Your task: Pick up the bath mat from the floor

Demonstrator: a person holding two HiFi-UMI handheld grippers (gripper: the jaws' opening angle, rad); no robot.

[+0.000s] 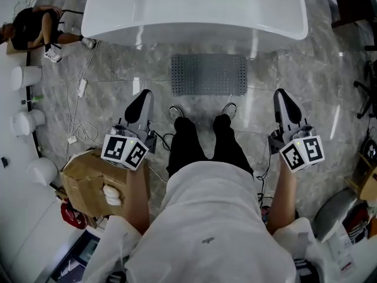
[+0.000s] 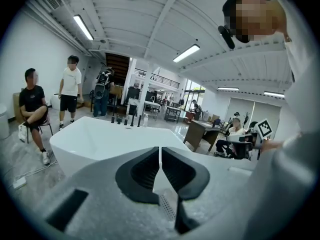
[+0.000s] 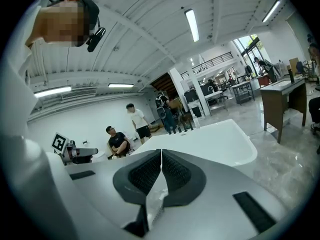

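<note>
The grey dotted bath mat (image 1: pixel 209 74) lies flat on the marble floor, right in front of the white bathtub (image 1: pixel 194 10). My left gripper (image 1: pixel 143 96) hangs above the floor, nearer to me than the mat's left end, jaws shut and empty. My right gripper (image 1: pixel 282 96) is held off to the right of the mat's right end, also shut with nothing in it. In the left gripper view the left gripper (image 2: pixel 159 154) has its black pads pressed together, pointing over the tub. The right gripper (image 3: pixel 161 156) shows the same in its own view. Neither touches the mat.
The person's shoes (image 1: pixel 177 112) stand just short of the mat. A cardboard box (image 1: pixel 88 181) sits at the lower left, with cables (image 1: pixel 79 119) on the floor beside it. A seated person (image 1: pixel 35 28) is at the far left. White bins (image 1: pixel 26 122) line the left wall.
</note>
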